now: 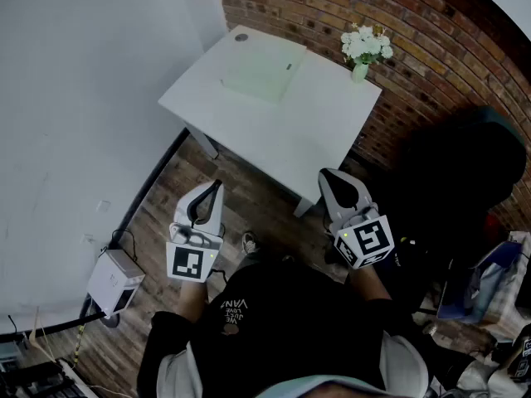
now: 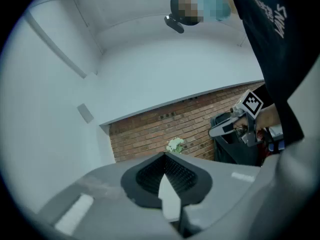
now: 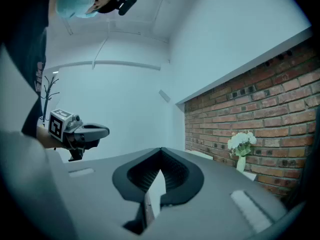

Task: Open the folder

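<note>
Green, flat and thin, the pale plastic folder (image 1: 261, 71) lay unopened in the upper middle of the frame, with both grippers well short of it.

It rested toward the upper-left corner of the white square tabletop (image 1: 323, 131), and a small vase of white flowers (image 1: 365, 46) stood at the upper right. The left gripper (image 1: 217, 184) and right gripper (image 1: 328, 176) hung low in the frame above the wood-plank floor (image 1: 166, 214), each with its jaws pressed together on nothing. The flat cover probably offered little edge to catch, so a poke could have slid the folder across the smooth top toward the edge or the vase. A red brick wall (image 1: 415, 40) ran behind, and a plain white wall (image 1: 83, 98) filled the left.
</note>
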Demonstrator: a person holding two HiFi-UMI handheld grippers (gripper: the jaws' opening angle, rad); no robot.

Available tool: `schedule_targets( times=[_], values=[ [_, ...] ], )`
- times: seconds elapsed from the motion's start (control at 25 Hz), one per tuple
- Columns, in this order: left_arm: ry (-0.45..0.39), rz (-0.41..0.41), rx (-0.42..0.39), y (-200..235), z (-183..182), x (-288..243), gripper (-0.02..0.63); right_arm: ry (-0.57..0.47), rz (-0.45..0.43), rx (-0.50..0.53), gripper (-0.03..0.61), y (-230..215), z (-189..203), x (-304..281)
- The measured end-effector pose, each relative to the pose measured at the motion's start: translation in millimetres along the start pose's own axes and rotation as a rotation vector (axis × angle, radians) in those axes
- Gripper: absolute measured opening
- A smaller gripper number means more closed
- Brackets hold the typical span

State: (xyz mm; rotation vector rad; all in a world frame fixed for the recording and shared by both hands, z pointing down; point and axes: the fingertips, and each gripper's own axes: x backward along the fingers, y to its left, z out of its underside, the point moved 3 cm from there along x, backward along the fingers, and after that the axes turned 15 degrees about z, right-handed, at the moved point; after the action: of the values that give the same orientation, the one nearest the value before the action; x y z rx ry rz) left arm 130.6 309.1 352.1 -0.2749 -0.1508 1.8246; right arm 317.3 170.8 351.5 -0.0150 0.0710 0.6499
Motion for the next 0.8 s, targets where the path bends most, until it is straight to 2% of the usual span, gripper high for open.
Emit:
schedule_targets(
  times=[0.24,0.48,0.8],
  values=[
    [-0.005,-0.011,-0.001,-4,0,0,0.0,-0.004,-0.005,0.002,-0.002,-1,2,1],
    [0.006,-0.034,-0.001,-12,0,2,0.0,-0.017,-0.023,-0.068,0.001,-7,2,4],
    [-0.011,-0.045,0.027,-1,11,2,0.0,0.026,-0.027,-0.074,0.002,-4,14,-8]
  ],
)
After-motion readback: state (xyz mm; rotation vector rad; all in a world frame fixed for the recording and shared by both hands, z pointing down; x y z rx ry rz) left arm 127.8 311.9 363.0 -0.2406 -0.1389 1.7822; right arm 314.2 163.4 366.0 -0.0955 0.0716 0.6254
